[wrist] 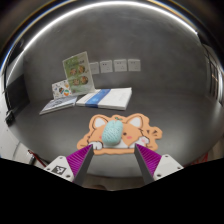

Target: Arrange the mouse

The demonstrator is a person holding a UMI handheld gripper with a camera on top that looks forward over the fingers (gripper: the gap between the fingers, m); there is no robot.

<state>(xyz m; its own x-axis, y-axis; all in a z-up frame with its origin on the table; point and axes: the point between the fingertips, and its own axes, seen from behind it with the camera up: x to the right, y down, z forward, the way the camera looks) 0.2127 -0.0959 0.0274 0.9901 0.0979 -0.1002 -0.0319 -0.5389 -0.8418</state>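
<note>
A pale blue-green mouse [113, 131] lies on an orange cartoon-cat mouse mat [143, 130] on the grey table. My gripper [113, 152] is open, its two purple pads [82, 159] spread wide. The mouse sits just ahead of the fingertips, centred between them, with a gap at each side. The near edge of the mat reaches the fingertips.
Beyond the mat lie a white-and-blue book [106, 98] and a darker booklet [58, 104]. An illustrated card [77, 72] stands upright behind them. Papers [113, 66] hang on the grey wall. A doorway [17, 95] shows far left.
</note>
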